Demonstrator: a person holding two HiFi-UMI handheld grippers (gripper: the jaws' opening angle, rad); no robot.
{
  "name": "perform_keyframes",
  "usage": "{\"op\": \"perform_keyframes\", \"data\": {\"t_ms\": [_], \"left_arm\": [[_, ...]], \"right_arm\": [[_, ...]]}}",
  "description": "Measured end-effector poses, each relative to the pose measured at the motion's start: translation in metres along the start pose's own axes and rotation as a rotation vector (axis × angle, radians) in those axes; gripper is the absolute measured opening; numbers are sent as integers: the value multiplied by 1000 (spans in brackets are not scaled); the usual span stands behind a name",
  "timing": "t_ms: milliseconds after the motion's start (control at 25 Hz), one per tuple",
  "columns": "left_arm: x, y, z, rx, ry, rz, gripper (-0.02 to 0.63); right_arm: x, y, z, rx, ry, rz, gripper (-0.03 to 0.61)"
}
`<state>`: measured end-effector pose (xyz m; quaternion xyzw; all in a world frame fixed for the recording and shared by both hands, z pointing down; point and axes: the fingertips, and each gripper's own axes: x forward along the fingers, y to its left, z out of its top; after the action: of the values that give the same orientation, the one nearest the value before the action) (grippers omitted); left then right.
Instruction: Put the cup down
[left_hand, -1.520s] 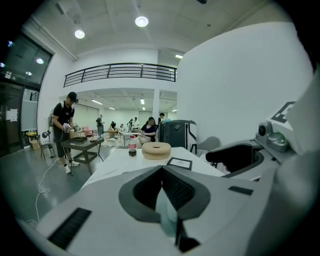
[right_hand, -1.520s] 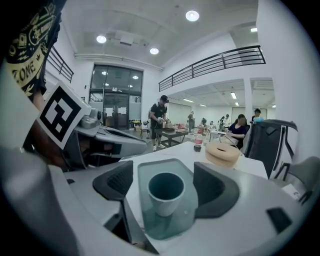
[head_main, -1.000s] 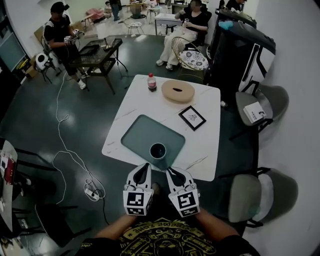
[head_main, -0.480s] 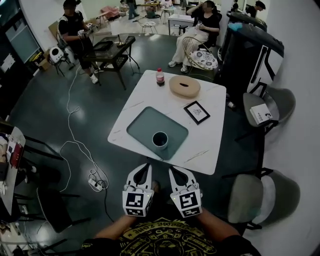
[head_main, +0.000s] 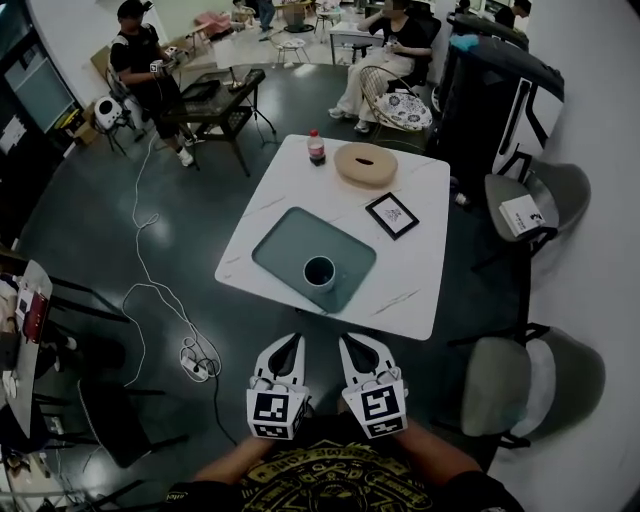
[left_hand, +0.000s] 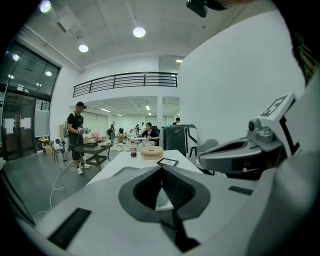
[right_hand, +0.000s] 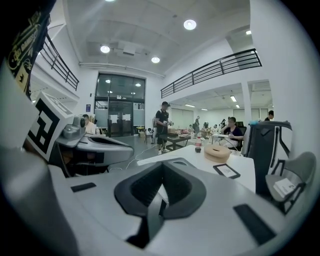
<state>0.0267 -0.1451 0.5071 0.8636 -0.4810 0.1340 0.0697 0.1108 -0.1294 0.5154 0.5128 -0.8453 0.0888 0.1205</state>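
The cup stands on the tray: probably rigid, light and breakable, best pinched at its rim. The left hand-held gripper and right hand-held gripper are closed and empty.

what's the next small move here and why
Probably just lower both to rest. The cup already stands upright on the tray, and the left gripper and right gripper hang short of the table, fingers shut with nothing between them.
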Motion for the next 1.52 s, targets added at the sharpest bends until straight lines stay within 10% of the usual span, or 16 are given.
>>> {"op": "perform_keyframes", "data": {"t_ms": [1520], "left_arm": [[-159, 22, -34, 18, -68, -274, 11]], "right_arm": [[-75, 167, -13, 30, 33, -241, 8]]}}
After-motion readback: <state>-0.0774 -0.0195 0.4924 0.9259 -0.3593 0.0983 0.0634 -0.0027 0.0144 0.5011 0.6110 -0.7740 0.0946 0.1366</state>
